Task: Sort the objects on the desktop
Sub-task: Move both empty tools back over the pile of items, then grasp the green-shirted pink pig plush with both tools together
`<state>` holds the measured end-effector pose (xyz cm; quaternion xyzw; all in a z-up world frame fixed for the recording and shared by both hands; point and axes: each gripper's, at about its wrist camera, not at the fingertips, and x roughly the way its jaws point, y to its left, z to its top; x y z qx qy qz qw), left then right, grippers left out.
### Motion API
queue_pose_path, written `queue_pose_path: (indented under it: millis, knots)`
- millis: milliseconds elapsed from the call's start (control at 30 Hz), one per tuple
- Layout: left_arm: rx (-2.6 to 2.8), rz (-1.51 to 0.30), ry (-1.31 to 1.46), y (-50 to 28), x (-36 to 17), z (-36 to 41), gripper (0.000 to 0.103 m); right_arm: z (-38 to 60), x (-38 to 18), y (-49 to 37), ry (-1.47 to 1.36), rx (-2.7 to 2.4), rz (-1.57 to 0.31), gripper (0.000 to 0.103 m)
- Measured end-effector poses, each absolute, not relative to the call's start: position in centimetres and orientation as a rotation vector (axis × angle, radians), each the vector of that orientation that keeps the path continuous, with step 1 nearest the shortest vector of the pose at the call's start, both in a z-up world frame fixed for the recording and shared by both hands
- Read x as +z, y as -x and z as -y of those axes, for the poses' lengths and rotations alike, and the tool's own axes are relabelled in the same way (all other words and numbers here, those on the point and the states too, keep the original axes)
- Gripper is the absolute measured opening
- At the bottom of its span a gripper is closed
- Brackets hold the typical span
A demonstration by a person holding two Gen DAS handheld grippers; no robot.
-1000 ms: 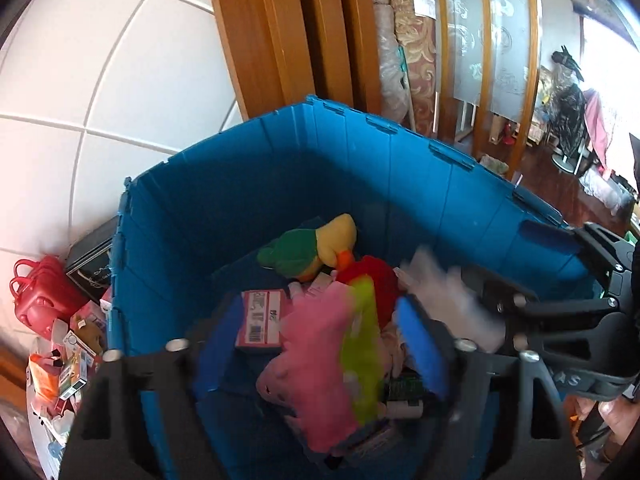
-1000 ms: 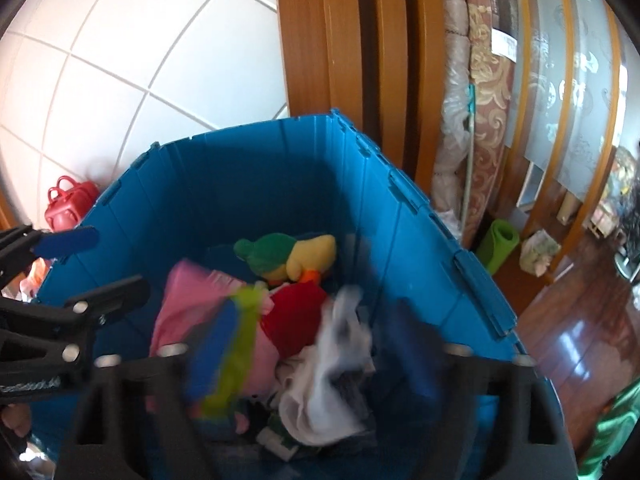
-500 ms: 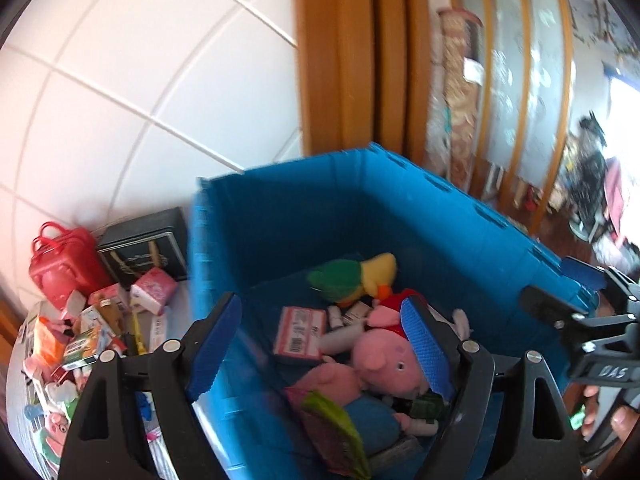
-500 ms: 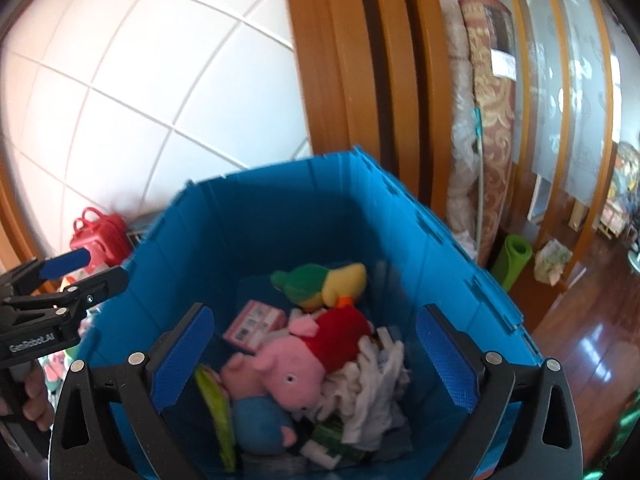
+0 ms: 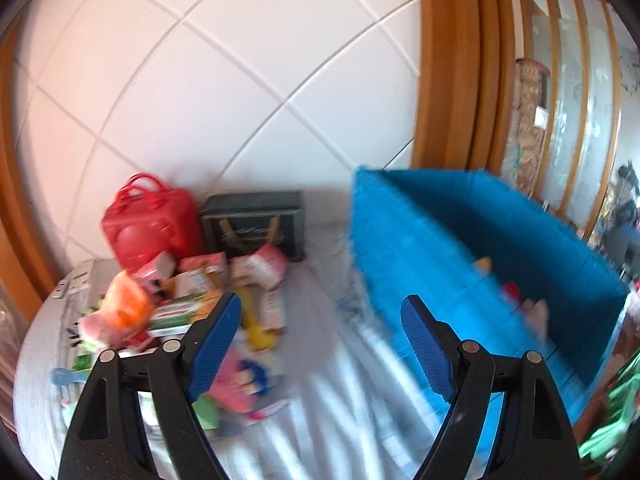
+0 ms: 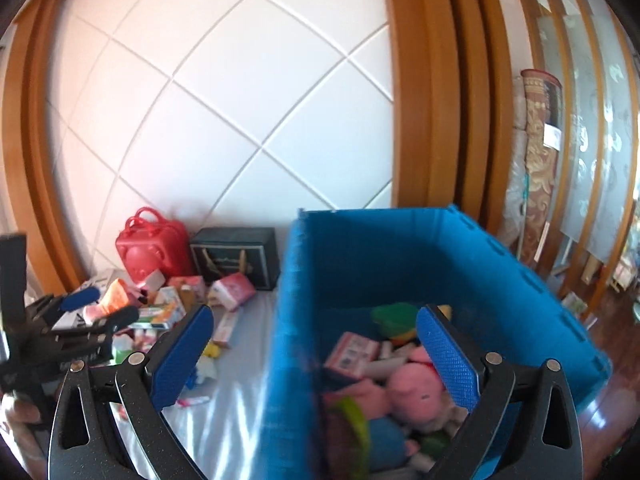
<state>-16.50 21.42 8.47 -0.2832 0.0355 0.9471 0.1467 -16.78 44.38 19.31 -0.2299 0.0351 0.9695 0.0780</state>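
A blue crate (image 6: 360, 264) stands on the right of the table; it also shows in the left wrist view (image 5: 432, 232). Inside lie a pink pig plush (image 6: 416, 384), a green and yellow plush (image 6: 394, 318) and a small pink box (image 6: 352, 354). A pile of small boxes and toys (image 5: 180, 300) lies at the left, also seen in the right wrist view (image 6: 172, 304). My left gripper (image 5: 320, 344) is open and empty over the bare cloth beside the pile. My right gripper (image 6: 314, 360) is open and empty over the crate's left wall.
A red bag (image 5: 148, 220) and a dark box (image 5: 256, 220) stand against the white tiled wall (image 5: 240, 80). A grey cloth (image 5: 328, 400) covers the table. Wooden door frames (image 6: 436, 80) and a wooden floor (image 6: 616, 412) lie to the right.
Both grippers have swung left, away from over the crate. The left one now faces the pile and the cloth. The pink plush and the white item they dropped lie in the crate.
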Motion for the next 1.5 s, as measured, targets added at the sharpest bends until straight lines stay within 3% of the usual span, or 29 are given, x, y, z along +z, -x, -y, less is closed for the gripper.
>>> queue_pose_path:
  millis: [300, 567, 733, 933, 1167, 1333, 1400, 1500]
  knots:
    - [2.740, -0.153, 1.048, 19.1, 1.0, -4.8, 0.082, -30.6, 15.3, 22.5, 0.898, 2.905, -0.095, 0.103]
    - [2.730, 0.034, 1.387, 21.2, -10.4, 11.3, 0.082, -25.2, 6.9, 27.2, 1.140, 2.830, -0.190, 0.103]
    - [2.792, 0.187, 1.498, 20.4, -14.7, 18.0, 0.082, -21.5, 2.2, 28.9, 1.338, 2.879, -0.283, 0.103]
    - [2.851, 0.251, 1.583, 19.5, -18.4, 19.5, 0.082, -13.3, -1.5, 31.9, 1.519, 3.041, -0.122, 0.103]
    - [2.874, 0.180, 1.663, 20.3, -21.1, 18.6, 0.082, -3.7, -6.2, 34.9, 1.715, 3.201, 0.173, 0.103]
    - [2.953, 0.113, 1.629, 20.2, -21.1, 20.6, 0.090, 1.0, -8.3, 36.7, 1.886, 3.210, 0.317, 0.102]
    - [2.998, 0.072, 1.630, 20.1, -20.7, 21.8, 0.097, 2.4, -9.3, 37.1, 1.962, 3.193, 0.360, 0.085]
    - [2.936, 0.134, 1.663, 20.8, -20.4, 22.8, 0.097, 4.3, -11.0, 37.4, 2.050, 3.168, 0.430, 0.082]
